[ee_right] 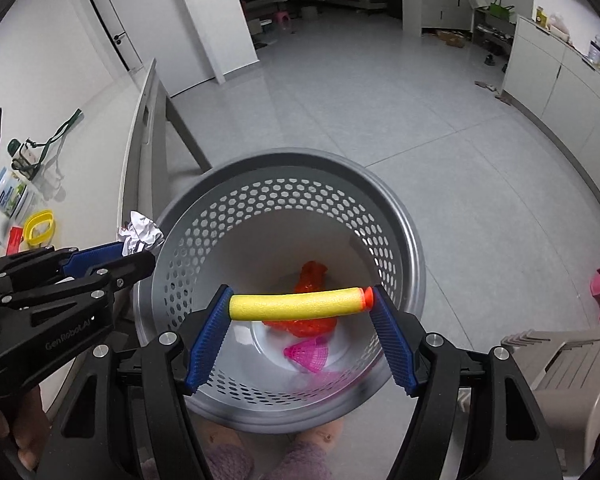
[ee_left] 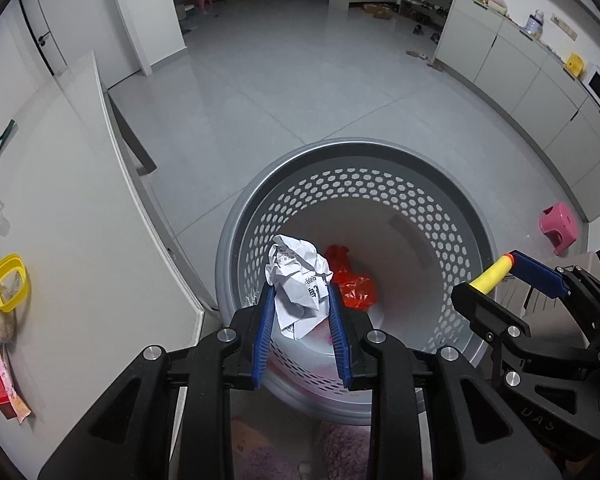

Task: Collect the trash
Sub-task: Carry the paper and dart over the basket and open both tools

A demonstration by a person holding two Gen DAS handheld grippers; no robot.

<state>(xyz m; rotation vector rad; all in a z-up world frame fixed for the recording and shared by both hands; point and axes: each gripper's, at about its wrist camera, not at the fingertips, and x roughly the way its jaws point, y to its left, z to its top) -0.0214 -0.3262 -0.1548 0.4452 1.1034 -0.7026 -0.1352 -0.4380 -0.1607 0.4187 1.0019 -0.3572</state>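
The bin (ee_right: 404, 240) is matt perforated plastic. The dart (ee_right: 300, 303) is soft foam; the wad (ee_left: 298, 280) is crumpled paper.

Grey tiled floor (ee_left: 300, 92), perforated basket (ee_left: 440, 184), pink stool (ee_left: 560, 228)

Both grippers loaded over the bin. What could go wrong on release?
1. The crumpled paper in the left gripper hangs near the basket rim in the right wrist view; dropped there, it may land outside.
2. The foam dart is pinched end to end by the right gripper; it may spring sideways on release.
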